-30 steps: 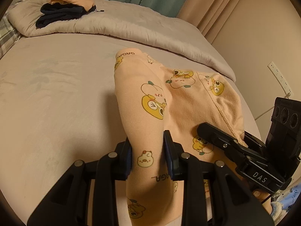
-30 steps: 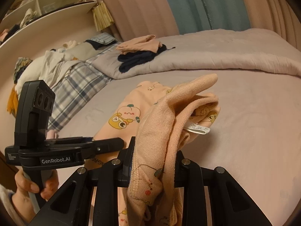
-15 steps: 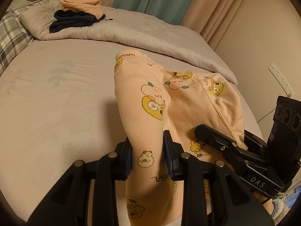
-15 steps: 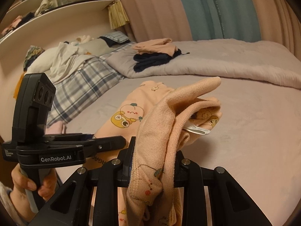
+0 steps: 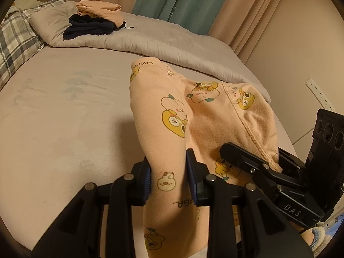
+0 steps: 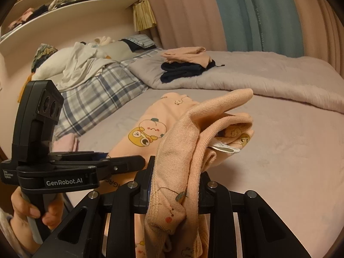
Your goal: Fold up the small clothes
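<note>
Filling most of both views, a bed [image 5: 64,116] in a pale sheet carries a gray quilt [image 5: 150,40] along 12 o'clock, with a stack of folded clothes [image 5: 94,19] on it, plaid bedding [image 6: 96,99] at 9 o'clock and curtains [image 5: 189,2] behind. Compared with a second ago the stack and plaid bedding sit further into view, while both grips are unchanged. The peach cartoon-print pants [image 5: 185,116] drape from the sheet, a leg pinched in the left gripper [image 5: 168,178] and the bunched waistband in the right gripper [image 6: 174,185]
</note>
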`<state>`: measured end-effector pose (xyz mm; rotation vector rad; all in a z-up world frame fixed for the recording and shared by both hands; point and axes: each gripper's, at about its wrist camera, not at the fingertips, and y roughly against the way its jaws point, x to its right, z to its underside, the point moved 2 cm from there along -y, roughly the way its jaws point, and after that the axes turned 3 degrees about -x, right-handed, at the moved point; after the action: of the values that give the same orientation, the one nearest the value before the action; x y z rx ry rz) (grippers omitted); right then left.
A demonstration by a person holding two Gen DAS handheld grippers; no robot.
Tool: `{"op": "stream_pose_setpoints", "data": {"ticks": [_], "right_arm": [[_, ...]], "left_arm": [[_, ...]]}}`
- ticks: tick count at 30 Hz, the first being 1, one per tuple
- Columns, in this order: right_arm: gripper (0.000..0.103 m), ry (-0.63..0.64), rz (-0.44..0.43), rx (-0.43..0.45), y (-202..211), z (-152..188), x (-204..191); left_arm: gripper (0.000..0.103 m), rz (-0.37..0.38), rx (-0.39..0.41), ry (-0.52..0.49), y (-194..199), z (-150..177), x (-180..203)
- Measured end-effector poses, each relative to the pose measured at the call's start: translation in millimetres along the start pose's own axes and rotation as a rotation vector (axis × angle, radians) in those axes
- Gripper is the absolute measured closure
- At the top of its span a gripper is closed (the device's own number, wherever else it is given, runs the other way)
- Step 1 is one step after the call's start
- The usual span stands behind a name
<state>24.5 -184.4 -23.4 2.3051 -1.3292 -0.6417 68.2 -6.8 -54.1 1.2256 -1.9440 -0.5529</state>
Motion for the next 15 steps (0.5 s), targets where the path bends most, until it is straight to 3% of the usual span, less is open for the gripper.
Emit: {"op": "stream_pose_setpoints", "data": {"ticks": [15], "right_arm": [[0.074, 0.03, 0.012, -0.005, -1.7, -0.6, -8.0]], "left_arm": [[0.076, 0.009, 0.012, 0.021, 5.6, -0.6, -7.3]]}}
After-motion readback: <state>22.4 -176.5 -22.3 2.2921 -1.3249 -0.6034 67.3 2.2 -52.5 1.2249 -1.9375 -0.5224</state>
